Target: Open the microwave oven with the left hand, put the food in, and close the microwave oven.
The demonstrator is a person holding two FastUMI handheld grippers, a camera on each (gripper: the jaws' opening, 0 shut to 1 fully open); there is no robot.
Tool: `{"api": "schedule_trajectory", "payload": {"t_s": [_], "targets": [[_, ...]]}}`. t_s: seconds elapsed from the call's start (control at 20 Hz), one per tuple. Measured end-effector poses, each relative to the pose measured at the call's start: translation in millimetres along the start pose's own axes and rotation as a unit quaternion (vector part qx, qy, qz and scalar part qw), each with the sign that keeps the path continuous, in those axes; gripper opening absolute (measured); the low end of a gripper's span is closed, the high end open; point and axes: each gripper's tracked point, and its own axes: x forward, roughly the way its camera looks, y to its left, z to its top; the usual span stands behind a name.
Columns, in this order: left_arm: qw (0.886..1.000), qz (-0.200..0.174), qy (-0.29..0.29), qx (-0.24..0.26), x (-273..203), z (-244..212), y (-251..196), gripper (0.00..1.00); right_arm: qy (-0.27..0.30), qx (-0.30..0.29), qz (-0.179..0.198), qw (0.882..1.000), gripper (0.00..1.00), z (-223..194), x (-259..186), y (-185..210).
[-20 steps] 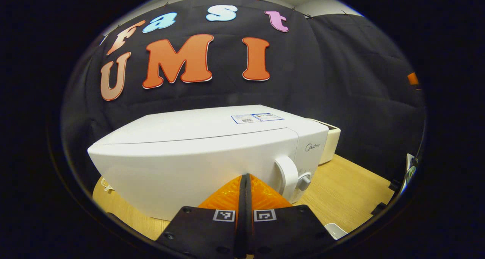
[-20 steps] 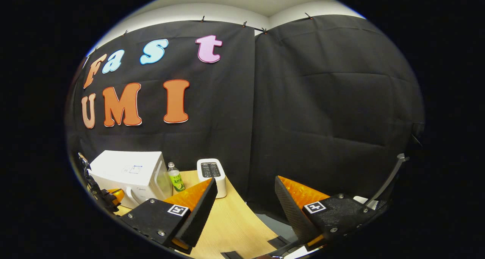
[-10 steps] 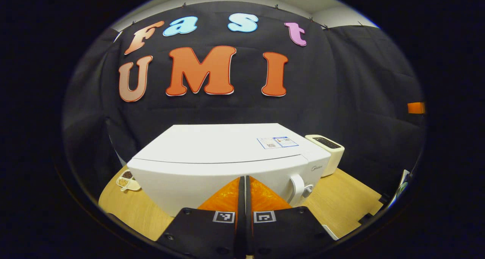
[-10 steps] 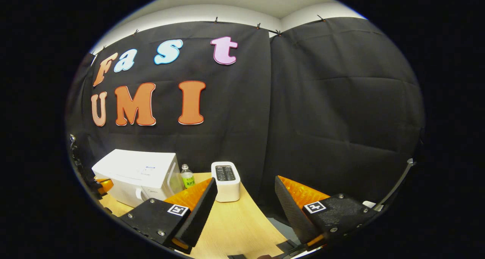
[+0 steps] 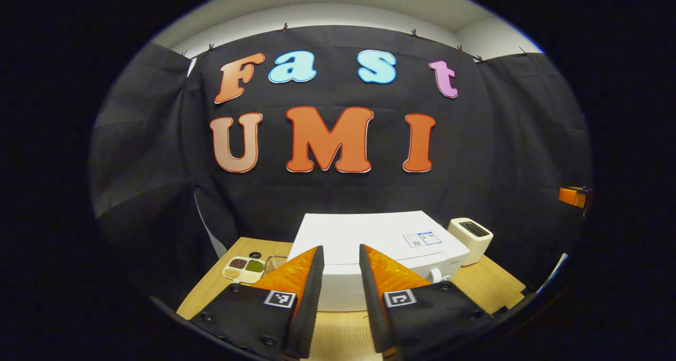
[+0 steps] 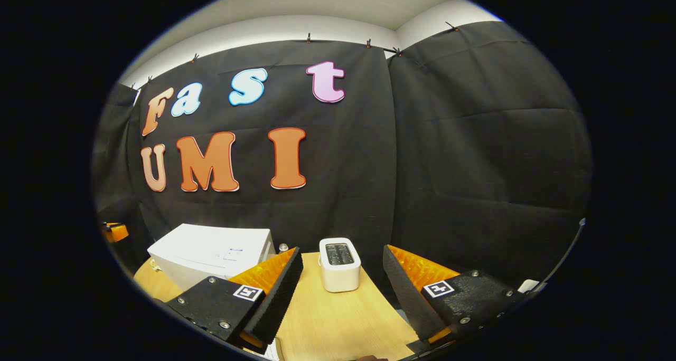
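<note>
A white microwave oven (image 5: 369,239) stands on the wooden table (image 5: 486,284) with its door shut; its handle and knob (image 5: 436,275) sit at the front right. In the left gripper view my left gripper (image 5: 341,255) is open in front of it, a little back from the door, with nothing between its fingers. The right gripper view has the microwave (image 6: 211,250) at the far left. My right gripper (image 6: 341,258) stands wide open and empty above the table, well to the microwave's right. A small divided dish of food (image 5: 243,268) lies left of the microwave.
A white toaster (image 5: 470,238) stands right of the microwave, also seen as the toaster (image 6: 339,262) straight ahead of the right gripper. A bottle cap (image 6: 283,247) peeks out behind the microwave. The table's bare wood (image 6: 338,319) stretches in front.
My left gripper has opened and pulled back and up from the microwave's door, which now looks smaller and farther. The right gripper has swung slightly left toward the toaster, still open.
</note>
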Motion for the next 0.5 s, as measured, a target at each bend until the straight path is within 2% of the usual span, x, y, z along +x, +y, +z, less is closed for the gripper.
{"api": "schedule_trajectory", "payload": {"t_s": [0.2,0.35,0.45,0.5], "targets": [[0.999,0.021,-0.022,-0.007,-44.2,42.0,34.0,0.61,-0.012,-0.01,0.009,1.0,0.95,7.8,-7.1,5.5],[0.998,0.038,-0.047,-0.008,-76.5,72.3,49.6,0.6,-0.007,-0.015,0.015,1.0,0.95,5.9,-12.5,6.8],[0.997,0.047,-0.058,-0.013,-93.6,84.5,60.5,0.77,-0.004,-0.018,0.02,1.0,0.95,2.5,-16.4,9.6],[0.996,0.056,-0.066,-0.013,-101.4,91.9,68.3,0.78,-0.002,-0.02,0.023,1.0,0.95,0.8,-17.7,10.8]]}}
